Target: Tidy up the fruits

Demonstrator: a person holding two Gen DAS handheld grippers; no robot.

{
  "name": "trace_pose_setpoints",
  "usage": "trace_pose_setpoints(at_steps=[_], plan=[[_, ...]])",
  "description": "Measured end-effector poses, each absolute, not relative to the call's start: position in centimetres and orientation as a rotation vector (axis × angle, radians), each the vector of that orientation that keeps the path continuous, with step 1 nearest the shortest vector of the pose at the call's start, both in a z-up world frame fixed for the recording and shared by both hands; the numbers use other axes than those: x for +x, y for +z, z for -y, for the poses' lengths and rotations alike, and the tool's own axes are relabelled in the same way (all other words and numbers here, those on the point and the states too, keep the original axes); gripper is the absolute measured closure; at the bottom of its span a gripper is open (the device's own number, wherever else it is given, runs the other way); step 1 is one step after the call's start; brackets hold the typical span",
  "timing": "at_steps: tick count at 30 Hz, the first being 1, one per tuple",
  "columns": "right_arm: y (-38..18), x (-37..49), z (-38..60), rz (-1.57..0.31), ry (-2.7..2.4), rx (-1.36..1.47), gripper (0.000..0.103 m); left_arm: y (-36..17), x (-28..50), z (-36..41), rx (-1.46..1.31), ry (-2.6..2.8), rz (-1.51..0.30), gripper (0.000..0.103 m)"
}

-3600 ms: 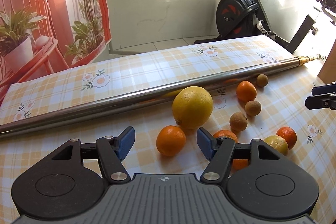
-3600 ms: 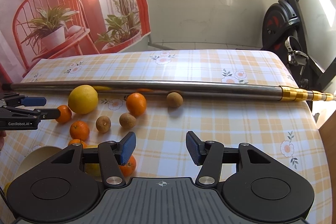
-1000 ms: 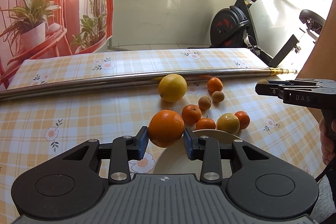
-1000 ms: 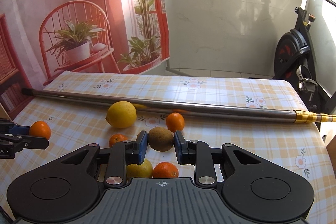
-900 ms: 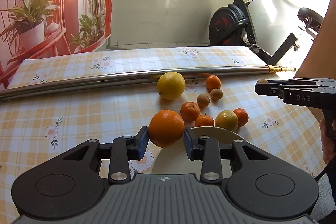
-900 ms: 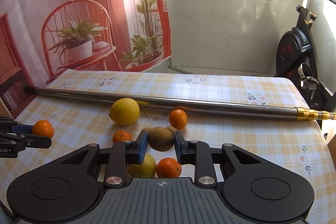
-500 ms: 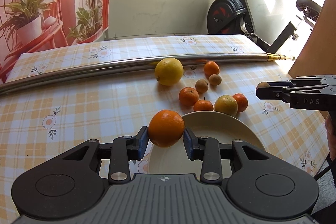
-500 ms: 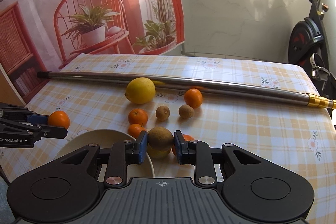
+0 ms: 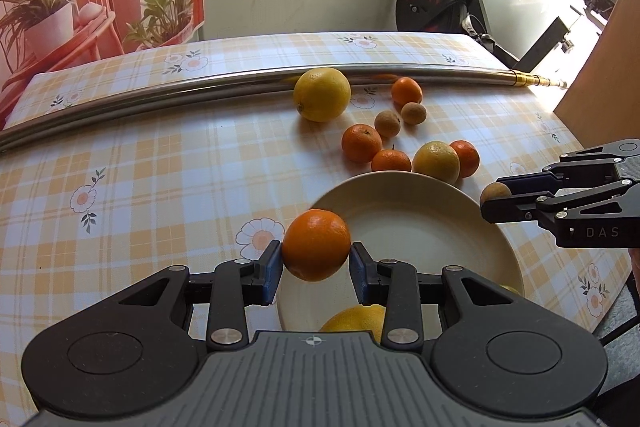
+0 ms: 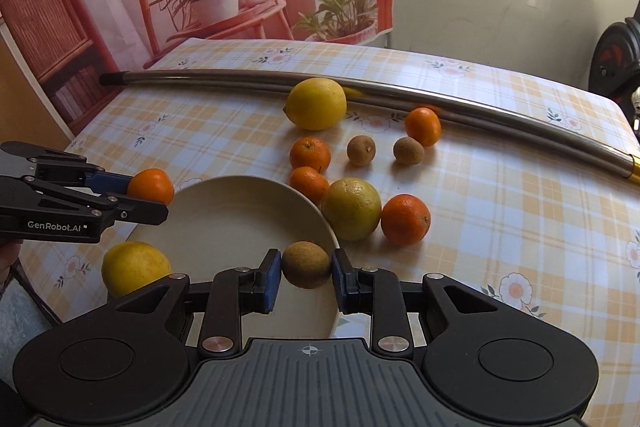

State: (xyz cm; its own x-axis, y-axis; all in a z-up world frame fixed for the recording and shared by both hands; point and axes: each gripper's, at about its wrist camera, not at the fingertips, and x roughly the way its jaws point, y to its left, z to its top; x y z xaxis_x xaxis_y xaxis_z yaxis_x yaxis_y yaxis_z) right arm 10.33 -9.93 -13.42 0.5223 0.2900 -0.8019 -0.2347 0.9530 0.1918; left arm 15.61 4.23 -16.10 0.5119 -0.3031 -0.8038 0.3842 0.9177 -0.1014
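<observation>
Left wrist view: the left gripper [image 9: 316,263] grips an orange [image 9: 316,243] between its blue pads [image 9: 271,273], held above the near-left rim of the cream plate [image 9: 420,227]. The plate's visible surface is bare. A yellow citrus [image 9: 352,319] shows just below the gripper body at the plate's near edge; whether it touches the plate, I cannot tell.

At right in this view, the right gripper [image 9: 490,201] reaches in over the plate's right rim, clamped on a small brown fruit [image 9: 495,191].

Right wrist view: the same brown fruit [image 10: 307,264] sits pinched between the right gripper's pads, over the plate's near-right rim. The left gripper with its orange [image 10: 151,185] is at the plate's far-left edge.

Loose fruit on the checked tablecloth [image 10: 520,207], beyond the plate:
- a large yellow lemon [image 10: 316,103] just beside the steel pole [image 10: 460,103]
- a yellow-green citrus [image 10: 351,209] just beside the plate rim, a mandarin [image 10: 405,219] to its right
- two mandarins [image 10: 310,154] to its far left
- two small brown fruits [image 10: 361,149]
- one mandarin near the pole [image 10: 422,126]

An exercise bike [image 9: 440,3] stands beyond the table.
</observation>
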Motion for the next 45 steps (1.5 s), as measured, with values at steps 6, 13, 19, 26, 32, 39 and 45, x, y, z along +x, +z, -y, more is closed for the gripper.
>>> trace_pose_setpoints(at_steps=[6,13,19,26,32,39,45], plan=[[-14.7,10.4,9.7,-1.032,0.325,0.084,0.078,-16.4,15.6,-4.1,0.095,-0.411,-0.969,0.065],[-15.6,10.4,9.3,-1.074,0.338,0.086,0.078,-16.8,15.6,-4.1,0.103,-0.411,-0.989,0.065],[-15.9,10.4,9.1,-1.092,0.343,0.078,0.078,-16.9,15.7,-4.2,0.101,-0.409,-0.998,0.065],[-16.1,10.6,8.9,-1.109,0.347,0.07,0.078,-17.0,15.8,-4.2,0.105,-0.404,-1.004,0.065],[-16.3,10.7,8.8,-1.115,0.347,0.065,0.078,-17.2,15.9,-4.1,0.114,-0.399,-1.01,0.065],[-16.3,10.7,8.9,-1.115,0.346,0.066,0.077,-17.2,16.0,-4.2,0.106,-0.397,-1.013,0.065],[-16.2,10.7,9.0,-1.111,0.343,0.064,0.077,-17.3,16.0,-4.2,0.105,-0.391,-1.02,0.065]])
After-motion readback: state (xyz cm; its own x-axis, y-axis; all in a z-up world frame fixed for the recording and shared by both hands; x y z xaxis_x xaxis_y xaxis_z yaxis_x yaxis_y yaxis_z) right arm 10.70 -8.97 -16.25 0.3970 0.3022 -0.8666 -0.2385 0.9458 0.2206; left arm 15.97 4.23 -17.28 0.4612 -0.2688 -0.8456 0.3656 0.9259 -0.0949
